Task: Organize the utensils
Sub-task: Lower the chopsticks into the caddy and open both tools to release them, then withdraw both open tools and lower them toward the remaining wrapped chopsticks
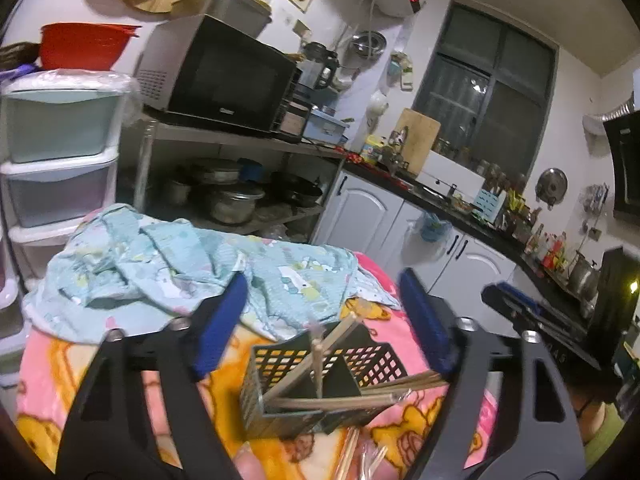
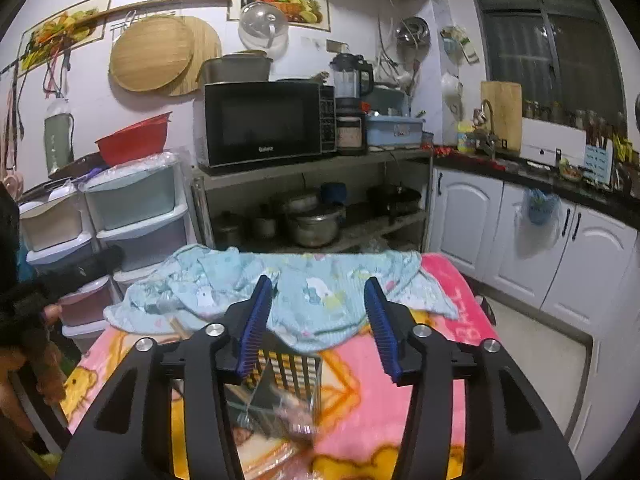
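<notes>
left tool (image 1: 322,320): two black, angular plastic arms, each with a long cut-out slot
left tool pads (image 1: 222,322): deep blue, long and flat, one on the inner face of each finger
left tool screws (image 1: 116,335): round silver heads, two on each arm, near the pad mounts
right tool (image 2: 318,326): the same black frame, slotted arms
right tool pads (image 2: 254,328): blue with fine ribbing across their faces
right tool screws (image 2: 215,330): four shiny silver heads, paired left and right
</notes>
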Motion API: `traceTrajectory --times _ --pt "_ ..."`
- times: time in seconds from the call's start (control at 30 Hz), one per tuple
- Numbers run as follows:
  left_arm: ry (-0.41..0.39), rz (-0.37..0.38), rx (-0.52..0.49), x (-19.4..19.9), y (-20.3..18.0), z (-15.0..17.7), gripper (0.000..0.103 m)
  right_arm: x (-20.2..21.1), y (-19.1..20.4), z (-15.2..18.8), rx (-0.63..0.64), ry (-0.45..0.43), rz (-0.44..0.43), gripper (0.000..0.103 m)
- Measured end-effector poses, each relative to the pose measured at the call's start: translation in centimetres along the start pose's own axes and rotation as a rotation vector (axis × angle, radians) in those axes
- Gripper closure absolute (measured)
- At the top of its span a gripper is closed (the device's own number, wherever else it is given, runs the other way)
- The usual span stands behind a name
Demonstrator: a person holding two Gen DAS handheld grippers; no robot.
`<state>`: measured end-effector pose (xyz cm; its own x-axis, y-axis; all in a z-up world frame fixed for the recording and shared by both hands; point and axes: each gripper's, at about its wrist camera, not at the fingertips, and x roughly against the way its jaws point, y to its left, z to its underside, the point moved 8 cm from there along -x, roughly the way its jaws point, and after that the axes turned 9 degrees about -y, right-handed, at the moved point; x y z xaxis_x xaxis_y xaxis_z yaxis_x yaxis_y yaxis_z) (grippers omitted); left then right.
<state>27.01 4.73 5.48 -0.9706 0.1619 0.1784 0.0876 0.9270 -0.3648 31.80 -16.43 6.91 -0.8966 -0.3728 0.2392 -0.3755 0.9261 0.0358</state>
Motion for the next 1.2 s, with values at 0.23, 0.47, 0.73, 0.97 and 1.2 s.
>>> traceTrajectory --times 0.23,0.47,0.73,0.97,1.2 --pt "0.002 -0.039 0.04 2.2 1.9 0.2 0.011 2.3 -0.5 1.4 -0.031 0.021 0.004 0.05" --pt "0.027 -0.067 0.066 3.9 3.1 1.5 0.011 4.1 -0.6 2.9 -0.04 0.044 0.006 0.048" --pt "0.062 -0.086 0.072 5.0 4.1 3.4 0.011 5.1 -0.3 5.2 -0.03 0.097 0.007 0.048" --pt "0.092 -0.106 0.089 6.1 5.0 5.2 0.011 5.7 -0.1 7.1 -0.024 0.138 0.001 0.048" --pt "0.119 -0.121 0.095 6.7 5.5 6.6 0.011 5.9 0.8 8.5 -0.004 0.166 -0.015 0.048"
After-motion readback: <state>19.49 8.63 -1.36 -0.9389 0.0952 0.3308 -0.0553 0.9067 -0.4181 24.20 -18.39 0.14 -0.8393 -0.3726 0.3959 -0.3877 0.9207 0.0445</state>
